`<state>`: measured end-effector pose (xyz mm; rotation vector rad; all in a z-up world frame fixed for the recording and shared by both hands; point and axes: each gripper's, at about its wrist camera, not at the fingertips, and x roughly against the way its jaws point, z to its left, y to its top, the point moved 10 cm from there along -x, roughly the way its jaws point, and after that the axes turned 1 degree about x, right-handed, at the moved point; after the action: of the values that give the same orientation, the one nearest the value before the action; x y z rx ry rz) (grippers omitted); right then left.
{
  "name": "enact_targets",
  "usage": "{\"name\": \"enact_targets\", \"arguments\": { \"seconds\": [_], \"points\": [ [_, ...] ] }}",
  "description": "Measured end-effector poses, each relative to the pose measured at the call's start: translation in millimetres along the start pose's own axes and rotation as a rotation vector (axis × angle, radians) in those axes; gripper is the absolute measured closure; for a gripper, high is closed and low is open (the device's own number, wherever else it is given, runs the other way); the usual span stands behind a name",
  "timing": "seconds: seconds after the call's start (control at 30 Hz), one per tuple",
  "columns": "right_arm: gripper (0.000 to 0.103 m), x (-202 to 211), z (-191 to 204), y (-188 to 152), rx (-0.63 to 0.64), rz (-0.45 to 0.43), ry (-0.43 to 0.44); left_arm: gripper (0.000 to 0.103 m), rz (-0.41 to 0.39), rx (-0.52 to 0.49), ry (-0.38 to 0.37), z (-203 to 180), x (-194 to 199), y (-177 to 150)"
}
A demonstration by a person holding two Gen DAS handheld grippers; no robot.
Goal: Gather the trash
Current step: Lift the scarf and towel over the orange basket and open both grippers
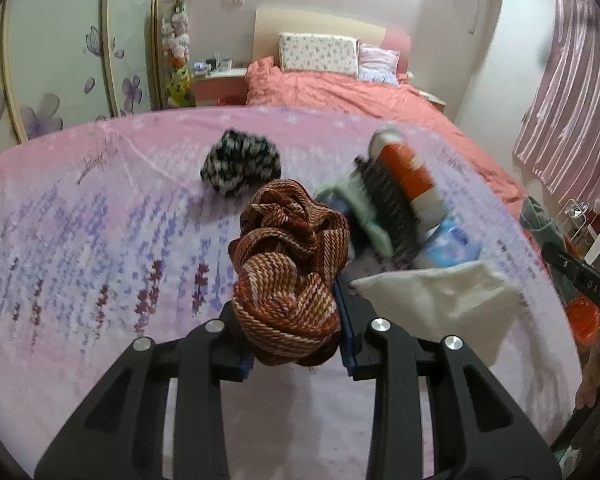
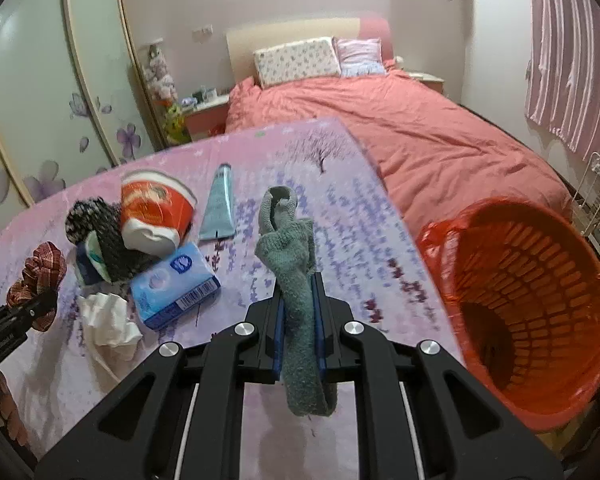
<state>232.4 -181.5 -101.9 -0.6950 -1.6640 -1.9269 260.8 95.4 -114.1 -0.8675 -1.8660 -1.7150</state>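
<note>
The right gripper (image 2: 299, 312) pinches a green sock (image 2: 290, 248), the left gripper (image 1: 296, 320) a brown scrunchie (image 1: 290, 264); the orange basket (image 2: 540, 280) beside looks empty, the pile near it untouched.

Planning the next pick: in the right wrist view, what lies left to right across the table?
Reddish-brown striped scrunchie in the left gripper → blue tissue pack → grey-green sock in the right gripper → orange plastic basket.
</note>
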Motion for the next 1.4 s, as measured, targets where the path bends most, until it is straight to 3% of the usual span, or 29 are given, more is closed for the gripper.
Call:
{"name": "enact_targets", "arguments": {
  "seconds": [0.2, 0.37, 0.67, 1.03, 1.27, 1.4],
  "points": [
    [0.091, 31.4, -19.0, 8.8, -0.011, -0.069, -0.012, 0.07, -0.07, -0.038, -0.045, -37.9, 38.0, 17.9],
    [0.091, 54.1, -41.7, 14.4, -0.016, -0.119, -0.056, 0.07, -0.115, -0.098, -0.125, -99.0, 63.9, 28.4],
    [0.091, 84.3, -97.2, 17.7, -0.073, -0.187, -0.131, 0.07, -0.115, -0.174, -0.298, -208.9, 80.7, 26.0],
    [0.091, 85.5, -172.6, 15.2, -0.199, -0.206, -0.148, 0.07, -0.04, -0.296, -0.46, -341.2, 54.0, 4.0],
    [0.091, 69.5, -208.4, 17.0, -0.264, -0.201, -0.136, 0.067, 0.013, -0.356, -0.512, -397.3, 18.8, -5.0],
    [0.088, 60.1, -224.8, 14.4, -0.298, -0.19, -0.122, 0.054, 0.037, -0.382, -0.498, -416.0, -7.0, -10.0]
  ]
}}
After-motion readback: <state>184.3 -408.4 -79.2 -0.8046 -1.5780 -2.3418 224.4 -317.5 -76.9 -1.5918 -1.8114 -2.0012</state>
